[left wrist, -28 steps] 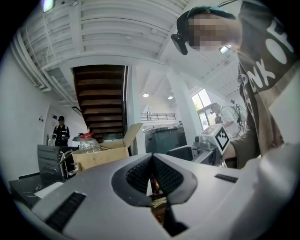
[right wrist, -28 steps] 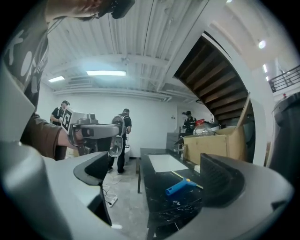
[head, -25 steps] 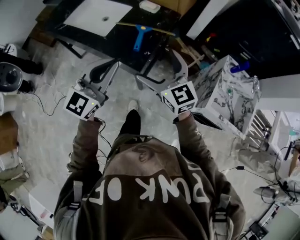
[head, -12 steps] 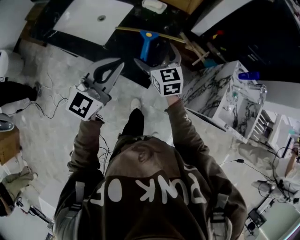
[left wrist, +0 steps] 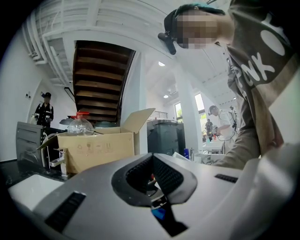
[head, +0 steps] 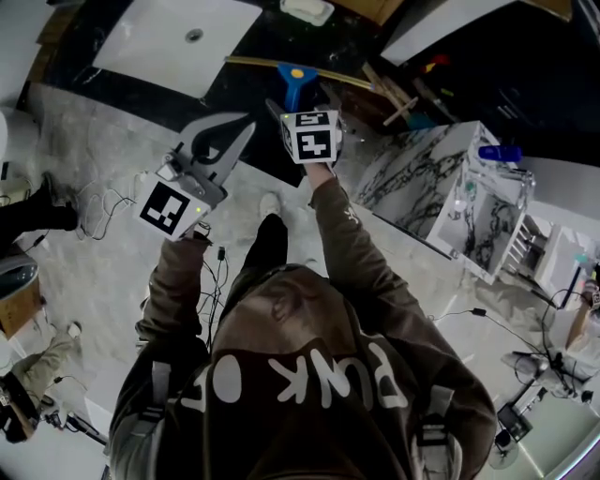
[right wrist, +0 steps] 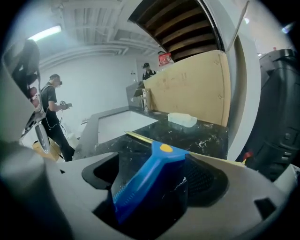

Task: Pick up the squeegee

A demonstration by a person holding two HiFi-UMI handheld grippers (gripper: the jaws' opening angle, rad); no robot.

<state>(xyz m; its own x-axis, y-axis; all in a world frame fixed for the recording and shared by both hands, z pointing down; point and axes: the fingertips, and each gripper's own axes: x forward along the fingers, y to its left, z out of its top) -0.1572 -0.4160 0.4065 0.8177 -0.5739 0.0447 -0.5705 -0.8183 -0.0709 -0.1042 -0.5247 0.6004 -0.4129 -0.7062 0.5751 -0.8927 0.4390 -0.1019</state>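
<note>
The squeegee (head: 292, 81) has a blue handle and a long yellow blade, and it lies on the black marble counter (head: 253, 42). My right gripper (head: 300, 101) reaches down over its handle. In the right gripper view the blue handle (right wrist: 150, 176) runs between the jaws. My right gripper (right wrist: 154, 164) is closing, with a gap still showing on the handle's left side. My left gripper (head: 249, 123) hovers to the left, short of the counter's edge, shut and holding nothing. Its pads meet in the left gripper view (left wrist: 152, 161).
A white sink (head: 178, 42) is set into the counter at the left, and a pale sponge (head: 307, 11) lies behind the squeegee. A cardboard box (right wrist: 197, 89) stands at the back. A marble-patterned cabinet (head: 441, 187) stands to the right. Cables (head: 103, 202) trail on the floor.
My right gripper moved forward and down from beside the cabinet to the squeegee's handle, which now lies between its jaws. My left gripper drifted a little forward.
</note>
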